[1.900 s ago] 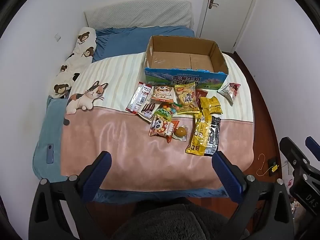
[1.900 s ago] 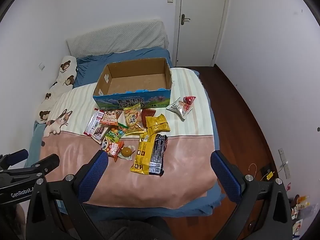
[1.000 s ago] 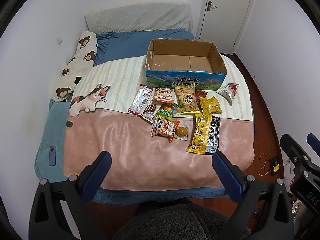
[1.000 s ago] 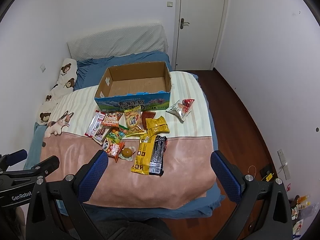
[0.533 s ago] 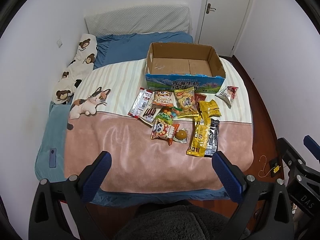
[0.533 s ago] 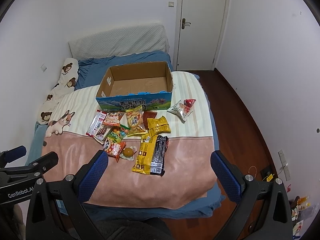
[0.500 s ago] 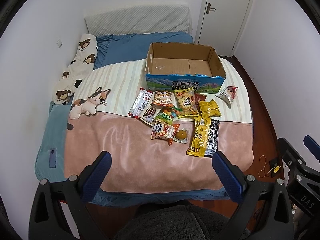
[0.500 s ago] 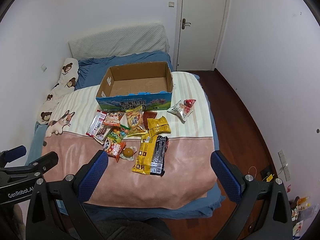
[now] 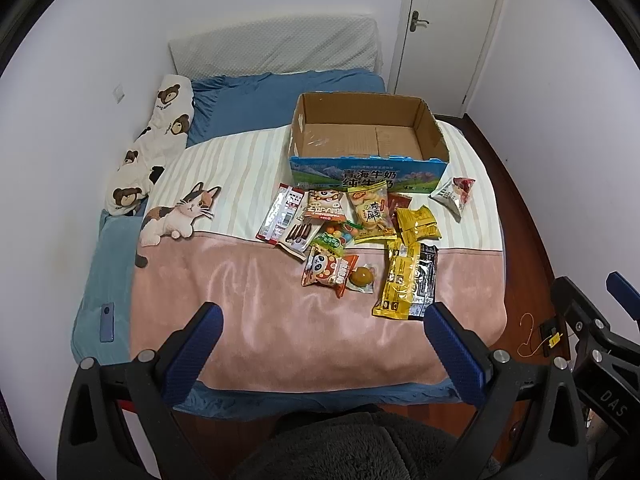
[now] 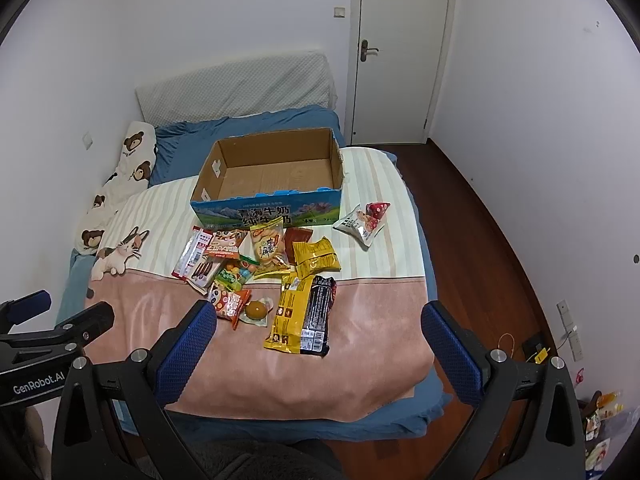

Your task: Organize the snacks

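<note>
Snacks (image 9: 348, 236) spread mid-bed (image 9: 256, 320), well beyond both grippers, just in front of box (image 9: 366, 152). Box open, bare inside, standing toward far right of bed.

Left to right, about 11 packets: 1 red-white strip (image 9: 280, 212) at left end of heap; 1 chocolate-stick pack (image 9: 298, 236) touching it; 1 orange cartoon bag (image 9: 323, 205) against box front; 1 green candy bag (image 9: 334, 238); 1 panda bag (image 9: 328, 272) nearest foot edge on left; 1 clear pack with brown round (image 9: 362, 277) beside it; 1 cracker bag (image 9: 370, 210); 1 dark red packet (image 9: 400, 204), mostly covered; 1 small yellow bag (image 9: 418, 224); 1 long yellow bag (image 9: 398, 276) with 1 black bag (image 9: 424, 276) side by side; 1 white-red bag (image 9: 454, 196) alone toward right edge, apart from heap.

Left gripper (image 9: 322, 344) above foot edge, spread wide, holding and touching nothing. Right gripper (image 10: 320, 340) likewise spread wide, bare, hovering over foot of bed, long yellow bag between its fingers in view but untouched.

1 cat print (image 9: 176, 216) and 1 bear pillow (image 9: 152, 148) along left edge.
</note>
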`<state>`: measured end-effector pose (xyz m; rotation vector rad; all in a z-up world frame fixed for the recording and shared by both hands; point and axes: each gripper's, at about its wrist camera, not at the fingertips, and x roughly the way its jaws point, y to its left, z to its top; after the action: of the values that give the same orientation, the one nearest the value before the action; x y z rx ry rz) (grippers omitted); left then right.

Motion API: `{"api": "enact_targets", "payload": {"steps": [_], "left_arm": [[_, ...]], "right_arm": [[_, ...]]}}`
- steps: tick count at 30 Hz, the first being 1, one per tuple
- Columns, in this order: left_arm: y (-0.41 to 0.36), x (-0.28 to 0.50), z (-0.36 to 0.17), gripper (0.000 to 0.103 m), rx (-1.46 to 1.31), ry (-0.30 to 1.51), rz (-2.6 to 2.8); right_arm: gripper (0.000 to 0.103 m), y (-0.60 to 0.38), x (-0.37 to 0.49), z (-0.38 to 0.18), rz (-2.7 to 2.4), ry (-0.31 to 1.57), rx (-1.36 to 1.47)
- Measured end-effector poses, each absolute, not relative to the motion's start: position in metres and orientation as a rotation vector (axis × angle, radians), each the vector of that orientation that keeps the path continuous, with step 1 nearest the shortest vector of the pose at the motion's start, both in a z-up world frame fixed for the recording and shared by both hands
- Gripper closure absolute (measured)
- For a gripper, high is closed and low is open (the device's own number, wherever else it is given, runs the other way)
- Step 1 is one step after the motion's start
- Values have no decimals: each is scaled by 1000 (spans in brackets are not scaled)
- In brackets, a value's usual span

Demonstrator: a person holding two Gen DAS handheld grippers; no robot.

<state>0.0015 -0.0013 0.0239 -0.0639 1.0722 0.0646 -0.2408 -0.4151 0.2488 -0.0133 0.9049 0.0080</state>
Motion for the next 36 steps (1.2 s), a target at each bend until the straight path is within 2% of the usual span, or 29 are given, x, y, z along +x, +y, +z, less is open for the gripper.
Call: {"api": "enact_targets", "payload": {"steps": [36], "left_arm": [[-4, 4, 27, 0, -66, 1069, 61]], "right_arm": [[0, -414, -240, 251, 10, 897, -3]]}}
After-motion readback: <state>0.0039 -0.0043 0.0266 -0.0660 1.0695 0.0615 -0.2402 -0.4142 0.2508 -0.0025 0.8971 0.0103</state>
